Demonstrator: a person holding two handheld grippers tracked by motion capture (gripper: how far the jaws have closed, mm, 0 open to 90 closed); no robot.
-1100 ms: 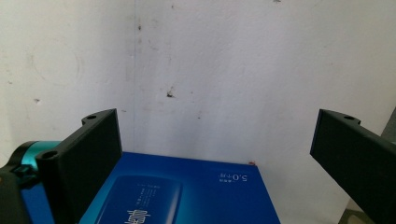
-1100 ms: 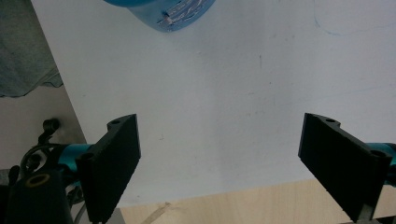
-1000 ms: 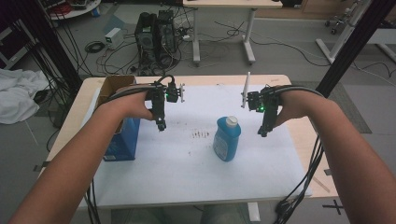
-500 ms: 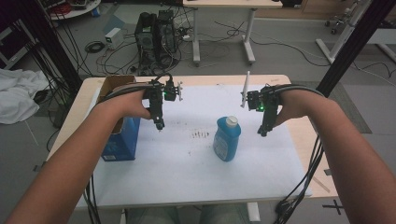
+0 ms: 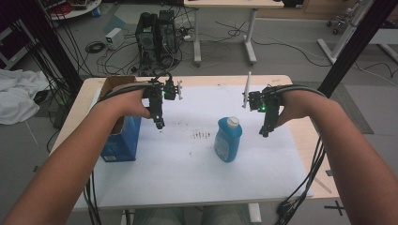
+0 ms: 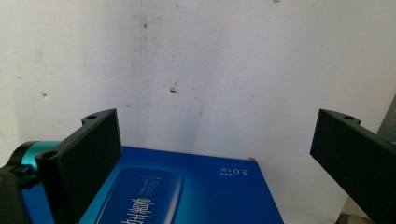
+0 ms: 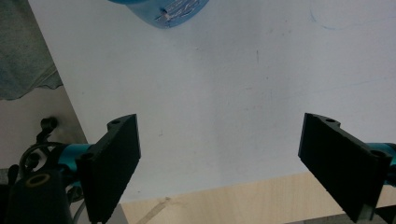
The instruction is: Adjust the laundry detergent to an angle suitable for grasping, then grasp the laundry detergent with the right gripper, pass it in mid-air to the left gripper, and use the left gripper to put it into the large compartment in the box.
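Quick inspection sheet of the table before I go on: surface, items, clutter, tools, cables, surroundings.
Surface: white sheet over wooden table, dark specks near the middle.
Job's things: blue bottle upright, white cap on; blue box at left edge, top open.
Clutter: nothing seen.
Tools: left tool open beside the box; right tool open, right of the bottle; both empty.
Cables: black bundles trail off the near edge.
Surroundings: computer tower, floor wires, white cloth.

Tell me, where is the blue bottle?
In the high view the blue bottle stands on the white sheet, right of centre, between the two grippers, nearer the right gripper.
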